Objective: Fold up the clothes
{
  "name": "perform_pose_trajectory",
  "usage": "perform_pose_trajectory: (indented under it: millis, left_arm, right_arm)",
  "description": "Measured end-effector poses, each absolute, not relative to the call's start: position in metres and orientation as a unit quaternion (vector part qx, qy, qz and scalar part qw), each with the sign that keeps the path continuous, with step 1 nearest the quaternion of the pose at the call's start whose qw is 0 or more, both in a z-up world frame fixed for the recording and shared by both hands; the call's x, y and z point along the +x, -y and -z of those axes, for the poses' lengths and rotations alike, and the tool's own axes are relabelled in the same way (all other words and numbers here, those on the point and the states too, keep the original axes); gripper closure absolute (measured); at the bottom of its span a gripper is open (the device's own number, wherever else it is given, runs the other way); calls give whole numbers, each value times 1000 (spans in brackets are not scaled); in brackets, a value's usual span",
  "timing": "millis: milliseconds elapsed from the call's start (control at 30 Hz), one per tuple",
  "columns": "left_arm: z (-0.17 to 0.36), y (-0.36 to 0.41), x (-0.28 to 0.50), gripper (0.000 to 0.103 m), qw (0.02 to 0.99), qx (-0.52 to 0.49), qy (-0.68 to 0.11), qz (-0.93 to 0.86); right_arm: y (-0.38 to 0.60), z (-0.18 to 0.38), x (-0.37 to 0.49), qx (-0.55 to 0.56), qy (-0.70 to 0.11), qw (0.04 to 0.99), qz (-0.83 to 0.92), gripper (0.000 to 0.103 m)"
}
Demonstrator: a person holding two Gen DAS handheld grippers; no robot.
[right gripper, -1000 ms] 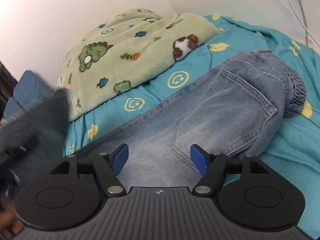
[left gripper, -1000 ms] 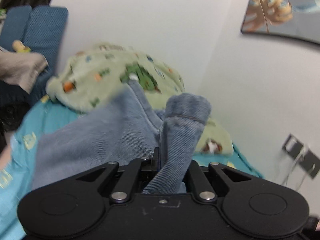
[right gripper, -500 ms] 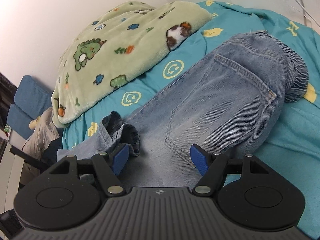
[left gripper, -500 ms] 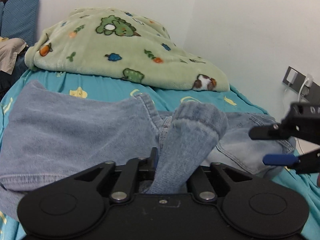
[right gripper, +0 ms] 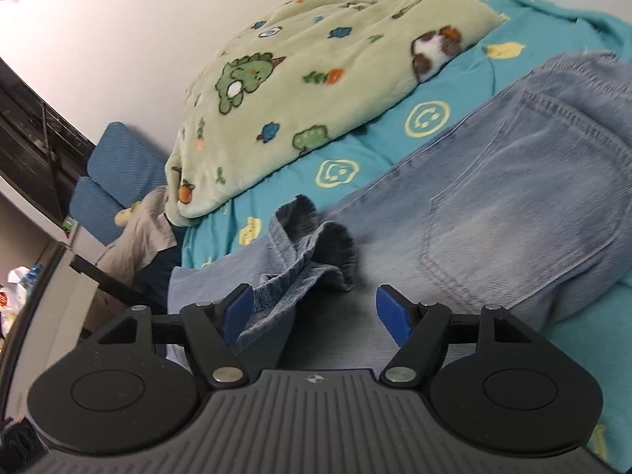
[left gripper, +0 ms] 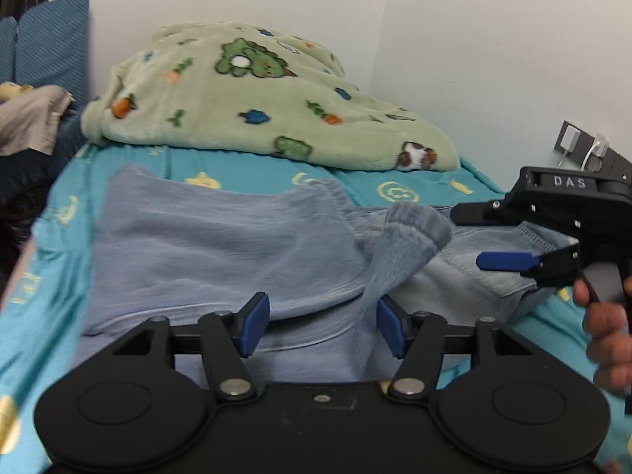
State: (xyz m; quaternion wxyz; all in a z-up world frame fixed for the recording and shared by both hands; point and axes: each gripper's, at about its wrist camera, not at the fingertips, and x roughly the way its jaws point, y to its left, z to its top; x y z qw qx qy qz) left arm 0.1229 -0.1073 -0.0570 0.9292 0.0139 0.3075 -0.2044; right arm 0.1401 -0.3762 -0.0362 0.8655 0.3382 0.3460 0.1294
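since a second ago the left gripper [left gripper: 322,326] has let go: its jaws, then pinched shut on a rolled denim hem, have just been opening and now stand fairly wide, the hem [left gripper: 414,233] slumping between the pads without being pressed. in the left wrist view the jeans [left gripper: 221,245] lie spread on the teal bedsheet [left gripper: 51,276], doubled over so the leg end sits on the seat part, probably laid there to make the first fold. the right gripper [left gripper: 480,237] hovers at the right, above the denim, held by a hand [left gripper: 608,316]. a green fleece blanket [left gripper: 256,98] is heaped behind, against the wall.

in the right wrist view the right gripper [right gripper: 316,310] is wide open and holds nothing; crumpled leg cuffs [right gripper: 312,245] lie just ahead of its left pad, likely the next thing to straighten. the jeans look pale, washed blue, soft, with a back pocket [right gripper: 525,205] facing up and an elastic, gathered waistband toward the right edge.
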Motion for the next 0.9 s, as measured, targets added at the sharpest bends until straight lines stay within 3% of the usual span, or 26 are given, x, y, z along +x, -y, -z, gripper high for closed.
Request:
perform_pose_trajectory:
  millis: [467,900]
  left_arm:
    - [88,94,133,45,940,34,-291,178]
    - [102,95,150,44,937,13,-302,176]
  right_arm:
    - [366,62,164,329,-384,855,-118,31]
    - [365,102,239,397,-396,816,-140,53]
